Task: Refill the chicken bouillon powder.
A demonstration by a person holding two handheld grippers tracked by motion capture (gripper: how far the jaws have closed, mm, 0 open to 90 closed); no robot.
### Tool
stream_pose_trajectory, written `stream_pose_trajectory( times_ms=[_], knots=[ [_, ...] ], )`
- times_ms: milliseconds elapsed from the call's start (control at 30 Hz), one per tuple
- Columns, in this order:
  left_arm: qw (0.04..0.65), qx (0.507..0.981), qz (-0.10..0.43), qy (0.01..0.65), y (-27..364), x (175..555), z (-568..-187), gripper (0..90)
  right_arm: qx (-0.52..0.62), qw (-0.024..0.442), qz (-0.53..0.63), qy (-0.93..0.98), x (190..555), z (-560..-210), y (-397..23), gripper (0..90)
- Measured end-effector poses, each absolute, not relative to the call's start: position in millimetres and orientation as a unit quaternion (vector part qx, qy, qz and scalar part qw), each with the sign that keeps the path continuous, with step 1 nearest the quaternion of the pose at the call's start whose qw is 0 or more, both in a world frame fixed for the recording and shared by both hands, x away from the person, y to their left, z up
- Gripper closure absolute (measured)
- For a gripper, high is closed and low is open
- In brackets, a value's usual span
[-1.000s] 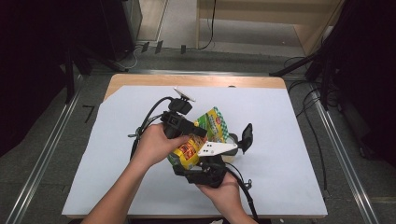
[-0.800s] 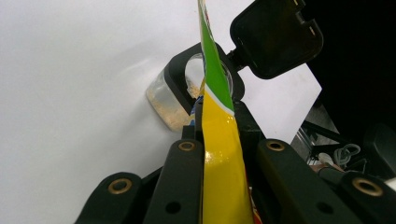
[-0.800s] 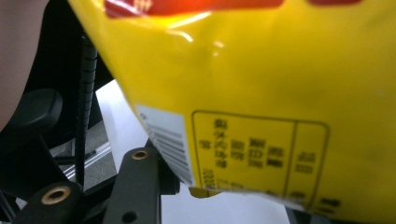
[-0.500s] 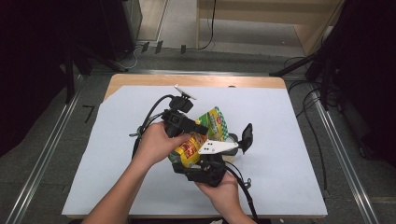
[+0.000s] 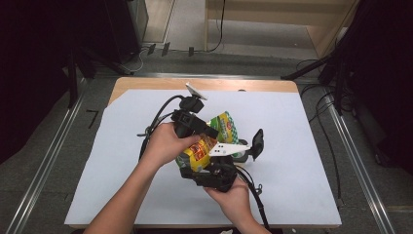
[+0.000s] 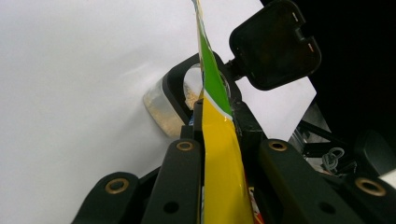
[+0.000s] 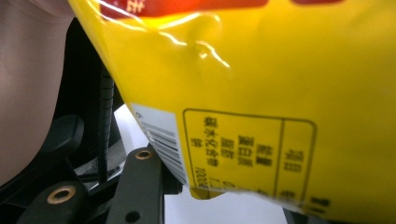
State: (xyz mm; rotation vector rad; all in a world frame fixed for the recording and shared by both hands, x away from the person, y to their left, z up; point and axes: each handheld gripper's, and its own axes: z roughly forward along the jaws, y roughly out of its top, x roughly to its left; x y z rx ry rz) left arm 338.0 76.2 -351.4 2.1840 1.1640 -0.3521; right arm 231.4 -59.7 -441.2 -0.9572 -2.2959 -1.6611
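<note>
Black hand-held gripper (image 6: 219,154), brass screws

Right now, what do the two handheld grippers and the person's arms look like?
Both the left gripper and right gripper are black, with brass-coloured rivets on the jaws. Black cables trail from each. A white three-cornered plate tops the right one. The forearms are bare, no sleeves.

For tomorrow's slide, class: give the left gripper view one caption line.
Black fingers pinch a yellow-green snack bag edge-on above a white table.
</note>
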Motion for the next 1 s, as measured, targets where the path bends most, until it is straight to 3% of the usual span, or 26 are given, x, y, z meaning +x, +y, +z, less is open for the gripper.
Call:
stream_pose_trajectory(
  times_ms=[467, 733, 1000],
  knots=[
    [0.321, 0.825, -0.137, 0.444, 78.4, 340.5, -350.5, 83.4, -0.324, 0.067, -0.552, -0.765, 232.8, -439.3, -55.8, 62.9],
    [0.335, 0.816, -0.149, 0.447, 80.9, 343.4, -350.8, 80.2, -0.324, 0.089, -0.567, -0.752, 236.5, -440.0, -60.0, 63.6],
    [0.325, 0.823, -0.129, 0.448, 74.2, 341.2, -348.7, 82.7, -0.327, 0.079, -0.561, -0.756, 236.9, -439.5, -59.7, 62.4]
  ],
)
